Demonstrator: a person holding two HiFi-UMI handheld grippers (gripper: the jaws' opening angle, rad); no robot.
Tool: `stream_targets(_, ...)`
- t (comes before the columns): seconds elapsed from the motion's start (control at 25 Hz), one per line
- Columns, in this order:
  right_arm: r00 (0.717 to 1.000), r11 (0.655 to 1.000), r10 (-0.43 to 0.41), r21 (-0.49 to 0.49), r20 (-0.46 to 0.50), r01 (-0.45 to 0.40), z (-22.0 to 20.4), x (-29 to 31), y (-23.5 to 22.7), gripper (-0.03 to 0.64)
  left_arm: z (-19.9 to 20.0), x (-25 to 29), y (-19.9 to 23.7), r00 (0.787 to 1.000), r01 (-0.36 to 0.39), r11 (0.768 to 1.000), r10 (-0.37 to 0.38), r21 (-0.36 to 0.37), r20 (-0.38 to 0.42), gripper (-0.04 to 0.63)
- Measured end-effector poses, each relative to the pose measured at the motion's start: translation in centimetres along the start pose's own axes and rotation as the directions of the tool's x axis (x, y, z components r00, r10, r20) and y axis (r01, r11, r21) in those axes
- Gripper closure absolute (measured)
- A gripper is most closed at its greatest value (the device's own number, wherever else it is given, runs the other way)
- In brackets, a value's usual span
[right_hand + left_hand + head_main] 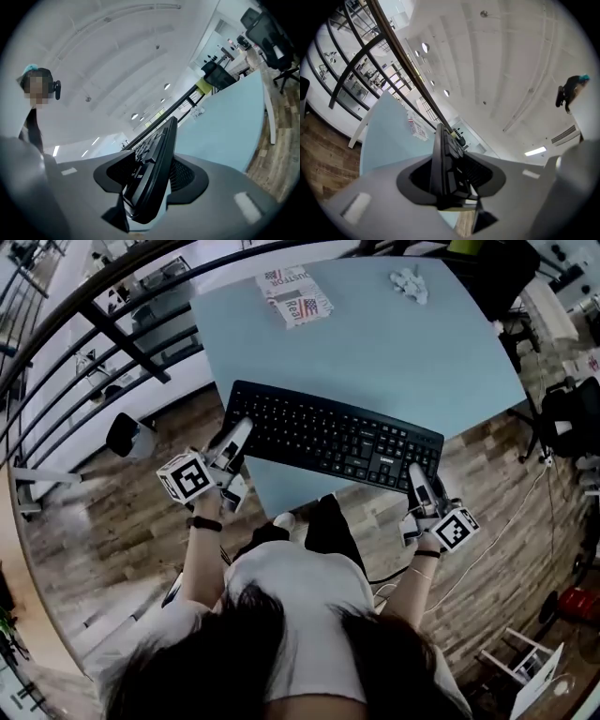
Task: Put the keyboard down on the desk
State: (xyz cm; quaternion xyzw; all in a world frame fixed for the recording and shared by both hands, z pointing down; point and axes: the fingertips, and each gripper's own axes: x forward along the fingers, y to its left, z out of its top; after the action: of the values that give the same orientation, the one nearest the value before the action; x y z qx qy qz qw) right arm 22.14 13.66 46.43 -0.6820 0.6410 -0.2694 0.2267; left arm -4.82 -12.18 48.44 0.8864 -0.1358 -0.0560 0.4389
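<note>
The left gripper [238, 434] has its fingers [370, 197] clamped on the left end of one black rectangular plastic keyboard [333, 437]. In the left gripper view the keyboard [440, 164] sits edge-on between both fingers.

The keyboard's long axis runs left to right across the person's front, with the right end slightly nearer the person. The keys face up. The keyboard lies over the near edge of one pale blue table [375, 352]. Contact with the table cannot be confirmed.

The right gripper [415, 476] has its fingers [225, 187] clamped on the right end of the keyboard [154, 173].

At the far side of the table lie one folded printed paper [295, 296] and, further right, one crumpled white object [410, 282].
</note>
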Motion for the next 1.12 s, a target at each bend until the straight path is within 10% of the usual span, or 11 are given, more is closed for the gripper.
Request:
stream_targets(0.24, 0.976, 0.984, 0.172, -0.010, -0.134, -0.175, 5.1, 9.4, -2.5, 0.431, 2.9, 2.0, 0.8, 0.981, -0.119, 0.993, 0.119, -0.013, 0.154, 0.411)
stream_targets(0.64, 0.875, 0.925, 0.369, 0.034, -0.314, -0.378, 8.1, 20.7, -3.6, 0.431, 4.9, 1.2, 0.9, 0.883, -0.289, 0.954, 0.295, -0.072, 0.365, 0.411)
stream_targets(1.12, 0.812, 0.905, 0.409, 0.071, -0.417, -0.419, 4.9, 27.1, -0.9, 0.430, 6.7, -3.0, 3.7, 0.815, -0.364, 0.921, 0.388, -0.142, 0.430, 0.410)
